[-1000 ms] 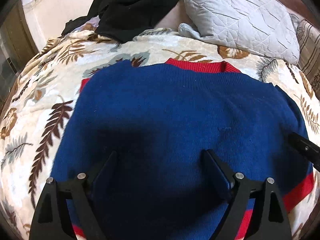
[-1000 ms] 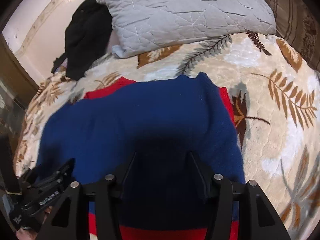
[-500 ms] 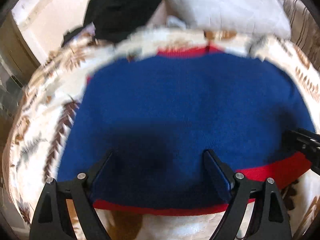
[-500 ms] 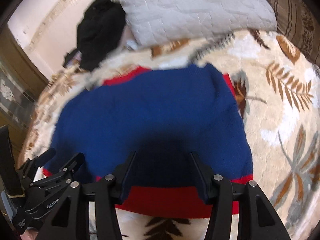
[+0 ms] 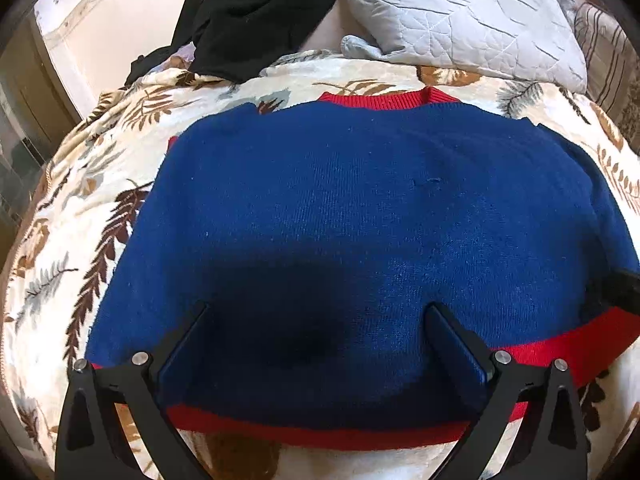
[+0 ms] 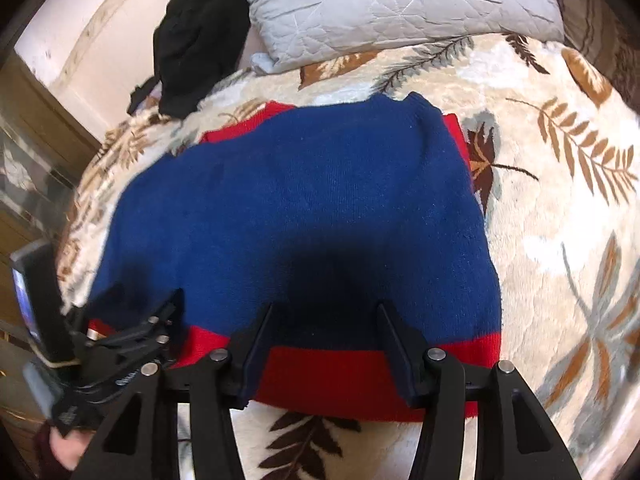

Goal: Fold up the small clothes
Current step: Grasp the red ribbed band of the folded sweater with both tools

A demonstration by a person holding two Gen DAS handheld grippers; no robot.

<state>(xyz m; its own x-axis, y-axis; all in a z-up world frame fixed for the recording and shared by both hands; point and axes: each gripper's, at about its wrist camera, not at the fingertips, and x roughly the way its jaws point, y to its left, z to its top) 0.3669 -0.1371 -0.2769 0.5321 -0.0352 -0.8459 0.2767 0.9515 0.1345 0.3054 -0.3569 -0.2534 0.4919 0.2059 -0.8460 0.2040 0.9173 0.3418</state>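
A small blue knit sweater (image 5: 340,216) with a red collar and red bottom hem lies flat on the leaf-patterned bed cover, its sleeves folded under. It also shows in the right wrist view (image 6: 304,200). My left gripper (image 5: 316,312) is open and empty, hovering over the sweater's lower left part near the red hem. My right gripper (image 6: 326,310) is open and empty over the hem at the sweater's lower right. The left gripper also shows in the right wrist view (image 6: 132,332) at the hem's left end.
The bed cover (image 5: 80,200) is cream with brown and grey leaves. A grey quilted pillow (image 5: 460,16) and a pile of black clothes (image 5: 256,4) lie at the far end. A striped cushion (image 5: 608,60) is at far right. Wooden furniture (image 6: 24,160) stands left.
Both grippers have pulled back toward the near edge of the sweater; the red hem, hidden a second ago, now shows under both. Both stay open.
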